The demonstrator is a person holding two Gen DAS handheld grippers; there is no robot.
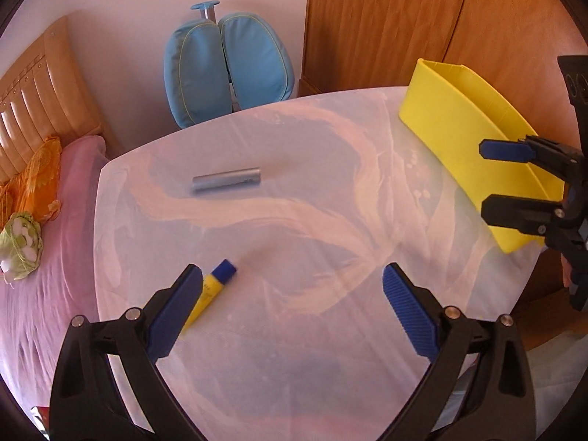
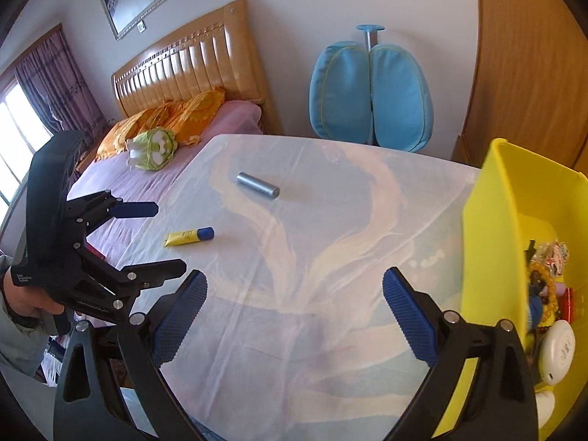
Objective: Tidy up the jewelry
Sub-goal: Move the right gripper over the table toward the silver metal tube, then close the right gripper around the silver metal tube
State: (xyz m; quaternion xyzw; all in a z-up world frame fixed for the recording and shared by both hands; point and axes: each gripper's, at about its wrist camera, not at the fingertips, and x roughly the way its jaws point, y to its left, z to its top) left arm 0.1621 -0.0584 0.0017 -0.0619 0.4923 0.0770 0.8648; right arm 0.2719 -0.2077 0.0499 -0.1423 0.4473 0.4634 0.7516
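My left gripper [image 1: 294, 294] hangs over the cloth-covered table [image 1: 294, 220], jaws wide open and empty. A small yellow tube with a blue cap [image 1: 217, 286] lies just beside its left finger [image 1: 176, 312]. Farther off lies a grey metal cylinder [image 1: 226, 180]. My right gripper [image 2: 294, 294] is open too, with nothing between its pads, close to the left wall of the yellow bin [image 2: 488, 228]. Inside the bin are amber beads [image 2: 544, 294], a white round case [image 2: 556, 349] and other small pieces. The right wrist view also shows the tube [image 2: 187, 237] and cylinder [image 2: 257, 185].
A bed with a pink sheet [image 2: 147, 183], orange pillows and a green plush toy [image 2: 152, 149] runs along the table's left side. A blue chair back [image 2: 371, 92] stands behind the table. A wooden wardrobe [image 1: 386, 25] rises behind the bin [image 1: 466, 139].
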